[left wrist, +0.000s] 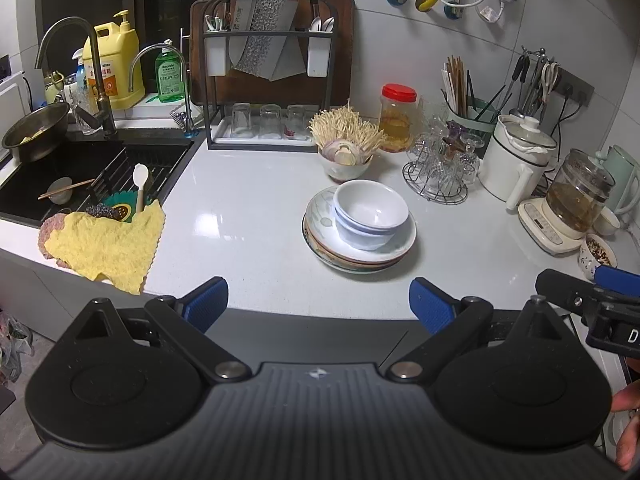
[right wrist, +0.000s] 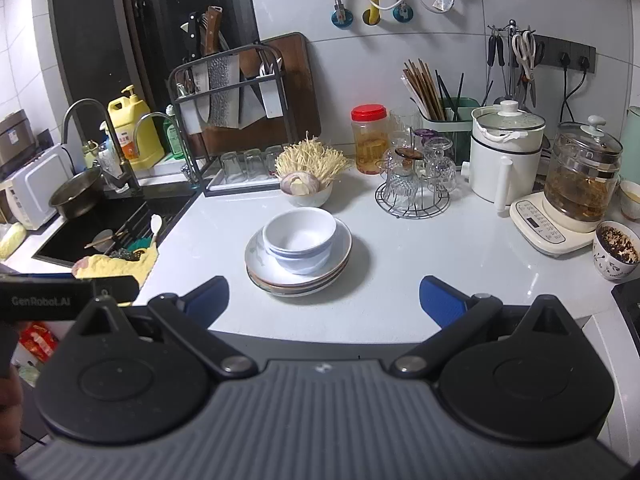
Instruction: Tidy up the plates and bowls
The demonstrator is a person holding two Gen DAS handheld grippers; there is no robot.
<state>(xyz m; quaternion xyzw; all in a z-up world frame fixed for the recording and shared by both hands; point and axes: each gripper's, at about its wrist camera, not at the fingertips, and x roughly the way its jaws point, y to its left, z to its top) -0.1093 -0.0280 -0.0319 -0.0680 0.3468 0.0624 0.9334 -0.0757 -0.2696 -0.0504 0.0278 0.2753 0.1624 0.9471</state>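
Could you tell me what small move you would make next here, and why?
I would probably ease the right gripper forward toward the nested white bowls on the stack of plates. Both it and the left gripper are open and empty, short of the stack, and the bowls sit on top, so they likely need lifting off before any plate can be sorted.

"GenRobot.AI" is printed on the left hand-held gripper (right wrist: 68,298).

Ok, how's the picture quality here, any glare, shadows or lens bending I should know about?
Left wrist view: fisheye bends the counter edge, and there is soft glare on the countertop beside the yellow cloth. Right wrist view: sharp, evenly lit, with the plate stack casting a soft shadow to its right and the frame corners dark.
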